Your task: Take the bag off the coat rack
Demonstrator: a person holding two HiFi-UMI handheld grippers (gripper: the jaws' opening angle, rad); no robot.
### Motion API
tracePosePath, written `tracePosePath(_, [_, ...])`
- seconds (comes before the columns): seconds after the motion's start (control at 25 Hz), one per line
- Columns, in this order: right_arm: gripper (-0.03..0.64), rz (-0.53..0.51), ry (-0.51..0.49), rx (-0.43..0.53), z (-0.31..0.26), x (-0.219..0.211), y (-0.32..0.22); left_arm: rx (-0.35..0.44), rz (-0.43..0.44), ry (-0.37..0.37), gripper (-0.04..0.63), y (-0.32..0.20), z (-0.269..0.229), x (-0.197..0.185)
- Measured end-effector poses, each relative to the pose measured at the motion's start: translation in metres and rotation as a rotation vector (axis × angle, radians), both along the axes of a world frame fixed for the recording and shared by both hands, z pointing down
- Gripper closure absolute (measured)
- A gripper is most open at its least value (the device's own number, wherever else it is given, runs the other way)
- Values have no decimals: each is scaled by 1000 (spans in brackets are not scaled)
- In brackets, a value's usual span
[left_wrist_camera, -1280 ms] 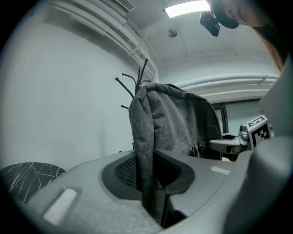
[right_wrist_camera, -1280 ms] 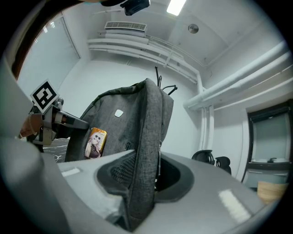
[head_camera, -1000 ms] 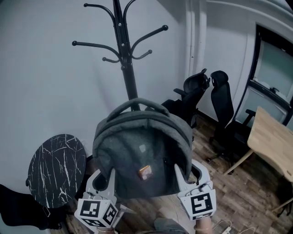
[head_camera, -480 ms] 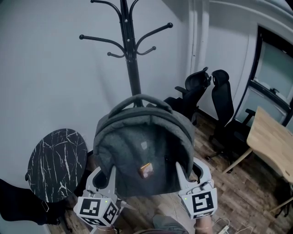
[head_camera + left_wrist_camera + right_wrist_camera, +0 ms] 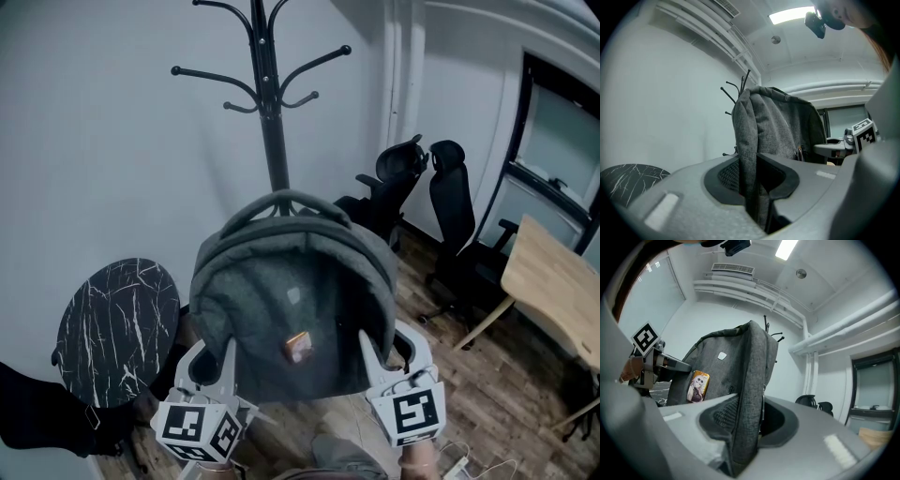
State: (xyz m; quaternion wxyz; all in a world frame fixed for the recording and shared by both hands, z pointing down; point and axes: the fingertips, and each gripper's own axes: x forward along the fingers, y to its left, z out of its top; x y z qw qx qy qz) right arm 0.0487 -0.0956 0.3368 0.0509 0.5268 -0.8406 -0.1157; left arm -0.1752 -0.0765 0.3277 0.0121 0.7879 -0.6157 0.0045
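My left gripper (image 5: 208,364) and right gripper (image 5: 390,356) each clamp a side fold of the grey bag (image 5: 295,309), clear of the coat rack (image 5: 273,141), at its 6 o'clock; I reckon either fabric pinch could slip and drop it

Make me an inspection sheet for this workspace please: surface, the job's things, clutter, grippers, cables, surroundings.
Surface: wooden floor; round black marbled table at the left.
Job's things: grey backpack is off the coat rack, held in front of it; the hooks in view carry nothing.
Clutter: dark shape by the table, too dim to identify.
Grippers: left gripper shut on the backpack's left edge; right gripper shut on its right edge.
Cables: white cable on the floor, bottom right.
Surroundings: white wall, two black office chairs, wooden desk, dark-framed window.
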Motion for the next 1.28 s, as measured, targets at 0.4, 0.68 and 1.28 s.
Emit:
tracePosePath(0.4, [511, 5, 2, 10, 2, 0, 35, 13, 12, 0, 514, 34, 7, -1])
tracePosePath(0.68, [511, 4, 7, 16, 4, -1, 60, 14, 2, 6, 515, 59, 6, -1])
tracePosePath(1.28, [509, 5, 23, 25, 5, 9, 102, 20, -6, 12, 515, 101, 10, 8])
